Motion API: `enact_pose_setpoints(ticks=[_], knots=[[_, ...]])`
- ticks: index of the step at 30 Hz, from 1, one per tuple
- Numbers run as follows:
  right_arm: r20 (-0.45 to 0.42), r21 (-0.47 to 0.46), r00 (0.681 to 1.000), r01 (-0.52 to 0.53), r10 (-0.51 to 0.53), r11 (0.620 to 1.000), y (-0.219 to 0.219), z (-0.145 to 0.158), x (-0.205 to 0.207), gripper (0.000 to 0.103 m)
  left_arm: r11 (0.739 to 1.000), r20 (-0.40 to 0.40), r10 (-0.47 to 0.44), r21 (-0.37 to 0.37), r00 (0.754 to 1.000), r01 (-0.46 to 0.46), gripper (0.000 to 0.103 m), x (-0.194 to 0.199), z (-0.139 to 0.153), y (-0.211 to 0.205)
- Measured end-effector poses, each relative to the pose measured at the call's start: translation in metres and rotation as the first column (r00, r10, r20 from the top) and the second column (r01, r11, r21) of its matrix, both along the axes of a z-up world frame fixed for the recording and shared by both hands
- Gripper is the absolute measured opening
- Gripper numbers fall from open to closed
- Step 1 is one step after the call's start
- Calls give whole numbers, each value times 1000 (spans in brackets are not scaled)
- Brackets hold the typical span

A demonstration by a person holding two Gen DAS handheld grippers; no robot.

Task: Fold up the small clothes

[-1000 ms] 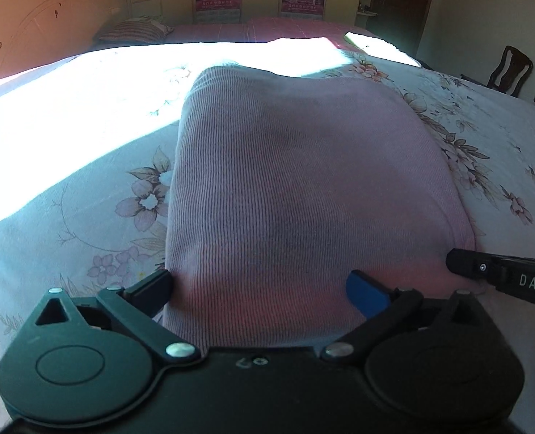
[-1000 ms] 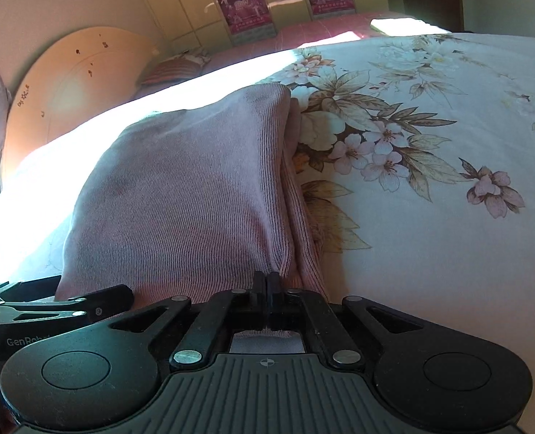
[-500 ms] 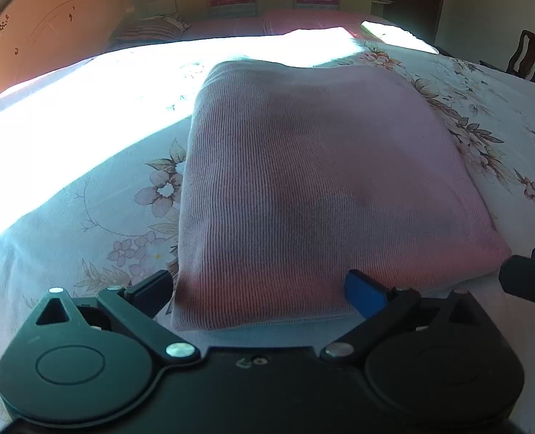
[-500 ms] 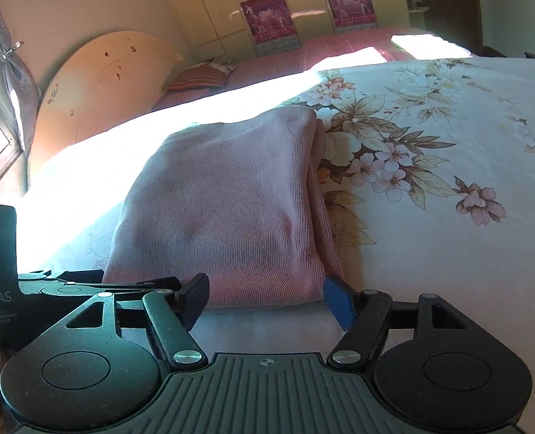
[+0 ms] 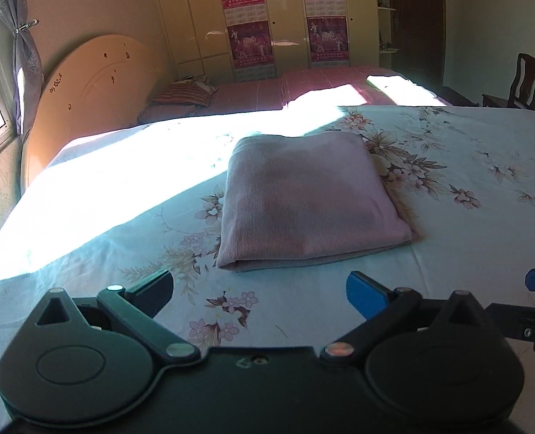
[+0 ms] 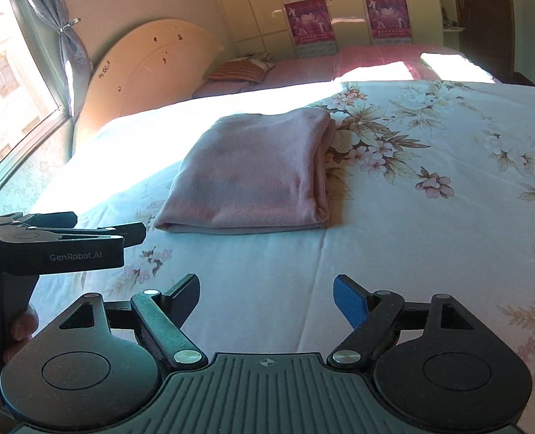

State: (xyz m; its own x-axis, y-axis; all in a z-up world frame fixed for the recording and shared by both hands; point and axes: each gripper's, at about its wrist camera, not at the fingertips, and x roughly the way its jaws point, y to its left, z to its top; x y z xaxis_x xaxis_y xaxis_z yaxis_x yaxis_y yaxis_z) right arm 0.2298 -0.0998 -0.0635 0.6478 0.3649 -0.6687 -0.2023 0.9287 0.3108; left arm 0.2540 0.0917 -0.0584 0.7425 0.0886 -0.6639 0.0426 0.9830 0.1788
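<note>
A pink ribbed garment (image 5: pixel 307 199) lies folded into a neat rectangle on the floral bedsheet (image 5: pixel 466 217); the right wrist view shows the same garment (image 6: pixel 253 177) from its right side. My left gripper (image 5: pixel 260 291) hangs open above the sheet, well short of the garment's near edge, nothing between its fingers. My right gripper (image 6: pixel 267 294) is also back from the garment, its jaws opening with nothing between them. The left gripper's body (image 6: pixel 61 244) shows at the left of the right wrist view, a hand beneath it.
A rounded wooden headboard (image 5: pixel 93 101) stands at the back left by a window with a tied curtain (image 5: pixel 25 47). A second bed with a pink cover (image 5: pixel 303 86) and wardrobes lie beyond. A wooden chair (image 5: pixel 524 79) stands at the far right.
The right gripper has let go of the garment's edge and opened. Both grippers have pulled back and up, so the folded garment now lies farther off and whole in view.
</note>
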Motion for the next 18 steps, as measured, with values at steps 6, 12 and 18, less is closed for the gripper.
enact_pose_setpoints(ticks=[6,12,18], knots=[[141,-86,989,55,-43,995,-8,42,-74,98,1000,15,-12,-11,1000,12,102,-67,33,-13],[268,-107,960,114,-82,988,-6,80,-134,102,998,32,13,-61,999,-11,102,-128,64,-12],[313,-79,943,144,-113,986,-7,98,-173,102,996,64,62,-68,996,-57,102,-169,84,-8]])
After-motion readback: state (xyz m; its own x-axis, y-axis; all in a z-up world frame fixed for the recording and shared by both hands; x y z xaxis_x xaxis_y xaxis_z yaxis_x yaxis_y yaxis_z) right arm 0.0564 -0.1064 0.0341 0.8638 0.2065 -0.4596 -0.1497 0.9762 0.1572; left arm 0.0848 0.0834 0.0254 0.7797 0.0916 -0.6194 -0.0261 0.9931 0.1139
